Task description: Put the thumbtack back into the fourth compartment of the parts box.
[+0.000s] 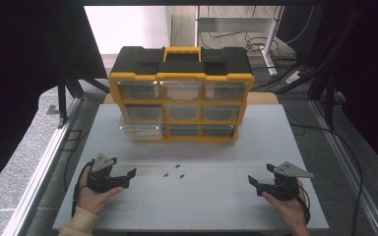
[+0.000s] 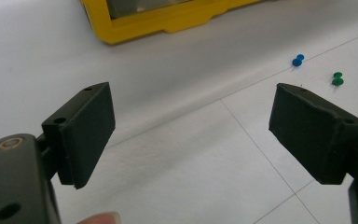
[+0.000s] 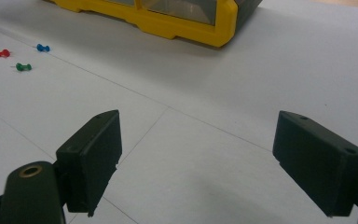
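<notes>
Three push pins lie on the white table (image 1: 216, 196): one red pin (image 1: 166, 175), one blue pin (image 1: 177, 166) and one green pin (image 1: 182, 176). One yellow-and-black organizer (image 1: 181, 93) stands behind them, its front showing nine clear drawers, three rows of three. Two grippers rest there, the left gripper (image 1: 124, 178) and the right gripper (image 1: 261, 185), each in one hand.
</notes>
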Motion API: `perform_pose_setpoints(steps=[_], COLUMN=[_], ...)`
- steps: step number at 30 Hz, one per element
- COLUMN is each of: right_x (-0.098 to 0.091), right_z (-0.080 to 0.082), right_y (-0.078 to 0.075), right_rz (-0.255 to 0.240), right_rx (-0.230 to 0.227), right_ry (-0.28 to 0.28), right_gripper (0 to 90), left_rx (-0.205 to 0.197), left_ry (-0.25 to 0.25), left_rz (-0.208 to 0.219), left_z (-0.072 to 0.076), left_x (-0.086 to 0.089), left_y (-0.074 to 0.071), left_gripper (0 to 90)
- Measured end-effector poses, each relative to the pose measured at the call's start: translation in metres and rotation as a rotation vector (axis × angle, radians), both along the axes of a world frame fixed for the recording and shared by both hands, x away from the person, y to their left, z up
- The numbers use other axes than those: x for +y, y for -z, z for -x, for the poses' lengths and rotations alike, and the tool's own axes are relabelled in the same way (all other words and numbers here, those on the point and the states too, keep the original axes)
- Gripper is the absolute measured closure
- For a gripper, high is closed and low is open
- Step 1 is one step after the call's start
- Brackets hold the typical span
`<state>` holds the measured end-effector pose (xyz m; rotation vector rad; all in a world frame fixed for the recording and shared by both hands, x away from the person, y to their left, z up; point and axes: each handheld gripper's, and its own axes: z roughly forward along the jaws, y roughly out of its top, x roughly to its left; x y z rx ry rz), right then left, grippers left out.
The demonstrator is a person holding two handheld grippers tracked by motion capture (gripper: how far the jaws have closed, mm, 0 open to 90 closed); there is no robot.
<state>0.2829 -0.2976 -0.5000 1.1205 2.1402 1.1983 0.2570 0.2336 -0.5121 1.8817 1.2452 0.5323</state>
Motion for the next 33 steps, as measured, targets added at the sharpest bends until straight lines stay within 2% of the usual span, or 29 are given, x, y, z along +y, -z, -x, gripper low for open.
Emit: perform_pose_setpoints(steps=[4,13,26,29,33], right_x=[-0.001,-0.003,-0.004,-0.004,-0.002], right_z=[-0.001,-0.001,0.003,0.002,0.004], right_y=[0.002,0.003,0.004,0.005,0.005], right_rz=[-0.008,-0.006,-0.021,-0.023,-0.011], right_rx=[0.019,0.03,0.04,0.048,0.046], right_ry=[-0.002,-0.018,-0.011,-0.017,-0.016], right_gripper=[16.0,16.8,17.3,17.4,17.5], left_rx=[-0.002,-0.004,0.01,0.024,0.016], left_ry=[0.015,0.049,0.072,0.083,0.1], left_rz=[-0.005,-0.021,-0.006,-0.021,-0.03], left_z=[-0.001,-0.003,-0.004,-0.004,0.001], left_x=[-0.003,-0.008,-0.009,-0.014,-0.016], left_y=[-0.001,-0.002,-0.001,0.002,-0.002], left_gripper=[14.1,14.7,14.6,14.6,14.6])
